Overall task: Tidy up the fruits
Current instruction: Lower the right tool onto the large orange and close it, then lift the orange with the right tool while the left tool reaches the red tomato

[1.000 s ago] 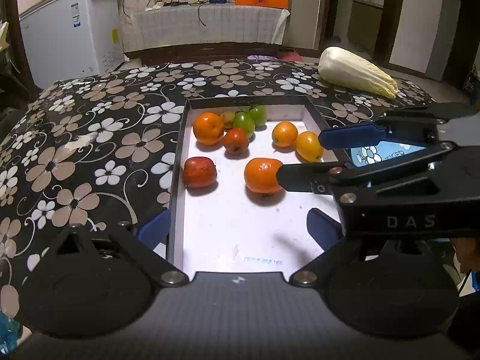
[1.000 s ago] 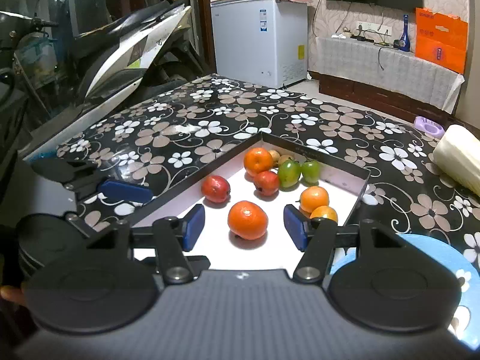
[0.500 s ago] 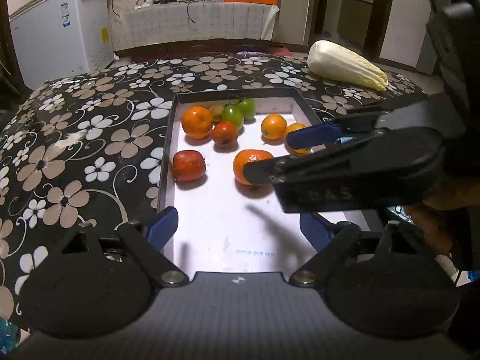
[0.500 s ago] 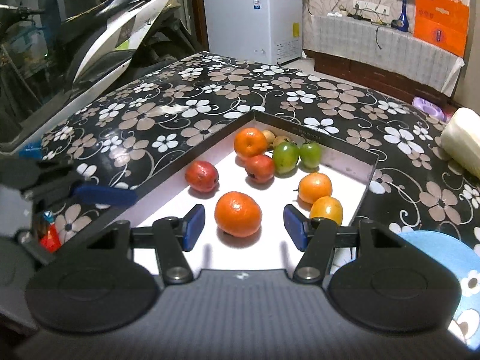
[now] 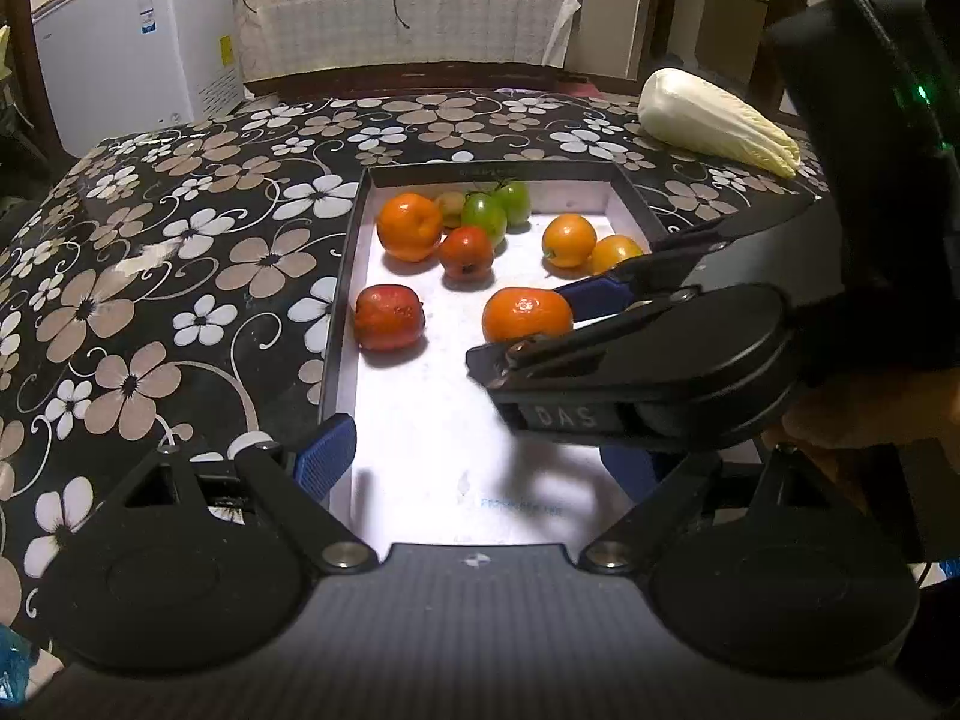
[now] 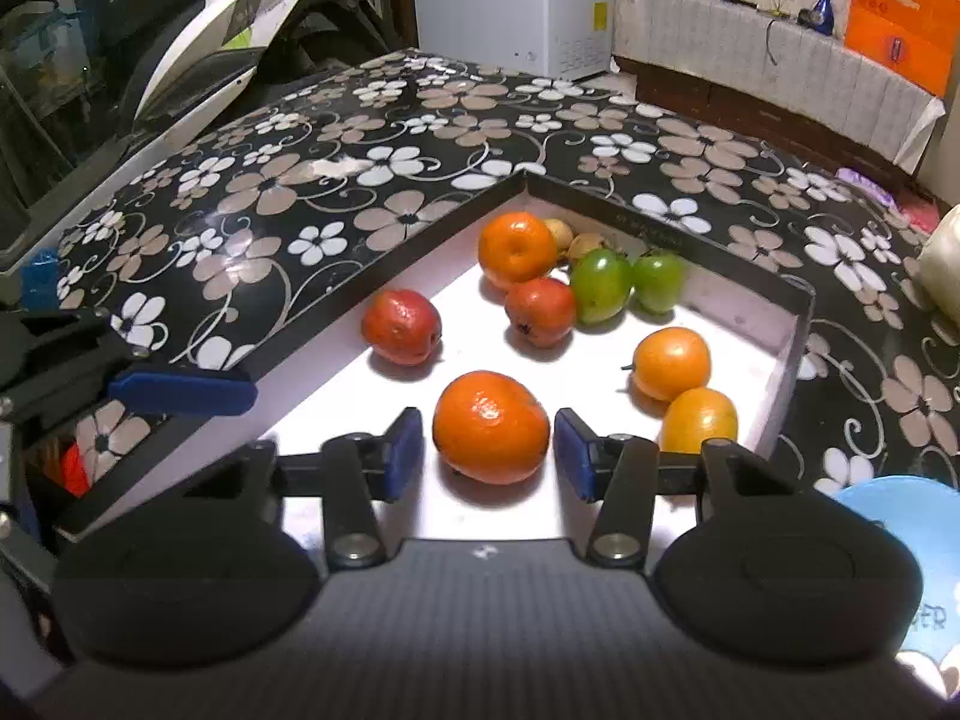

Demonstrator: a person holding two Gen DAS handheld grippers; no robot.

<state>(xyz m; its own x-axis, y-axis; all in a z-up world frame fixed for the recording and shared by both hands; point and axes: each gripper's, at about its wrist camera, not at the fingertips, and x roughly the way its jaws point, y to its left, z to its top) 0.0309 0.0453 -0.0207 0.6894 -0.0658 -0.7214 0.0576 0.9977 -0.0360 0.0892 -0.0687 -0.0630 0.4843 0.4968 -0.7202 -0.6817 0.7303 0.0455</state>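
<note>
A shallow black-walled tray (image 6: 384, 294) with a white floor sits on a table covered in a dark flowered cloth (image 6: 312, 180), and all the fruit lies loose inside it. The right gripper (image 6: 489, 450) reaches in low from the tray's near side, its blue pads on either side of a large orange (image 6: 491, 427) that sits alone on the near part of the floor. The jaws are closing, with the orange between them, but a thin gap shows on each side, so the pads do not seem to be pressing yet. This orange looks like the natural first pick because it sits apart from the others, leaving room for the fingers. Farther back, a red fruit (image 6: 401, 327) lies near the left wall, and a cluster fills the far corner: another orange (image 6: 517, 250), a second red fruit (image 6: 540, 311), two green fruits (image 6: 602, 285) and small yellowish ones behind. Two smaller orange fruits (image 6: 672, 363) lie by the right wall. The left gripper (image 5: 480, 459) hangs wide open and empty over the tray's near end, probably waiting its turn while staying out of the way. A pale cabbage (image 5: 714, 120) lies on the cloth beyond the tray, and the edge of a blue plate (image 6: 900, 516) shows at lower right, perhaps where the fruit is meant to go.
</note>
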